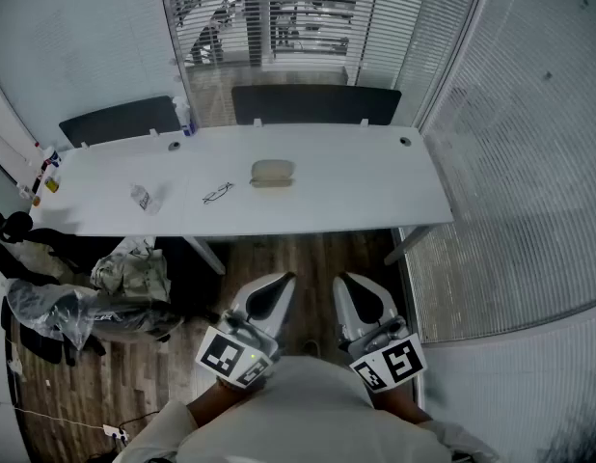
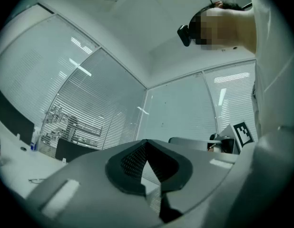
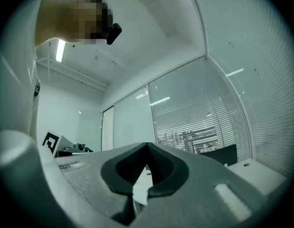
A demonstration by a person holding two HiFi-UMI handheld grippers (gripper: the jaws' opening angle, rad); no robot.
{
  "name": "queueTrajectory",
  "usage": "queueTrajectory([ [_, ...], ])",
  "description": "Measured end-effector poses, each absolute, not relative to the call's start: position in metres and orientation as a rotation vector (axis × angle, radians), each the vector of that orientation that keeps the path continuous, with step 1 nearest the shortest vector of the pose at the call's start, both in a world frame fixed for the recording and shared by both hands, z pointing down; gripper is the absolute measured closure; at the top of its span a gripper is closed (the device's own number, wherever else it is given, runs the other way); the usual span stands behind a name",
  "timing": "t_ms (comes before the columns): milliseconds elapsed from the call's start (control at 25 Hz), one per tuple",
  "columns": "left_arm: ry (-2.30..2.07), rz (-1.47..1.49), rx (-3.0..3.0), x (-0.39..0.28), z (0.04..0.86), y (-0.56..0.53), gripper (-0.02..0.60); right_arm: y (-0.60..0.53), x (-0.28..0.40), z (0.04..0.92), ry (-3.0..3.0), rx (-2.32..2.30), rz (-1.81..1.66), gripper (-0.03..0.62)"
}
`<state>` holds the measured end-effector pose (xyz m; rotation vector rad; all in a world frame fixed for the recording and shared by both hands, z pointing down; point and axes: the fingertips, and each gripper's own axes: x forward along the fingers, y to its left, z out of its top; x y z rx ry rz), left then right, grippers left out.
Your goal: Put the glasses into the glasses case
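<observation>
Holding left gripper (image 1: 284,280) and right gripper (image 1: 347,281) side by side, well short of the table (image 1: 365,186), each clamped tight on nothing. Far off on the table, glasses (image 1: 218,194) lying just left of the case (image 1: 272,172), not touching it. Both too small to tell folded or unfolded, lid up or down.

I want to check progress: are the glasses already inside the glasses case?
No, the glasses lie on the table, left of the glasses case and apart from it.

pale grey left hand-held gripper (image 1: 282,284), matching right hand-held gripper (image 1: 352,286), black-and-white marker cubes (image 1: 231,356), white top (image 1: 308,415)
</observation>
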<state>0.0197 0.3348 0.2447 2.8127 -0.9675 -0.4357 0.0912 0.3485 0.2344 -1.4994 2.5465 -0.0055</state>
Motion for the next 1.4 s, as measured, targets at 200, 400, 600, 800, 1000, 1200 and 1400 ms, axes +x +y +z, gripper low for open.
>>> queueTrajectory([
  [200,-0.96,-0.428,2.814,0.02,0.247,0.331,0.578,0.343,0.089,0.238,2.552,-1.496,-0.009,0.594],
  [400,-0.967,-0.428,2.809,0.021,0.246,0.327,0.58,0.339,0.09,0.235,2.556,-1.481,-0.006,0.594],
  [600,-0.976,-0.418,2.806,0.028,0.246,0.323,0.58,0.334,0.098,0.237,2.542,-1.462,-0.051,0.594],
  [800,-1.0,-0.403,2.803,0.043,0.25,0.319,0.578,0.331,0.112,0.24,2.539,-1.41,-0.09,0.592],
  [1000,-1.035,-0.395,2.792,0.057,0.259,0.312,0.58,0.321,0.128,0.248,2.545,-1.396,-0.105,0.592],
  [1200,-1.058,-0.369,2.762,0.061,0.265,0.298,0.578,0.306,0.132,0.252,2.576,-1.384,-0.12,0.594],
  [1400,-1.076,-0.392,2.757,0.052,0.267,0.257,0.579,0.266,0.129,0.262,2.584,-1.407,-0.12,0.593],
])
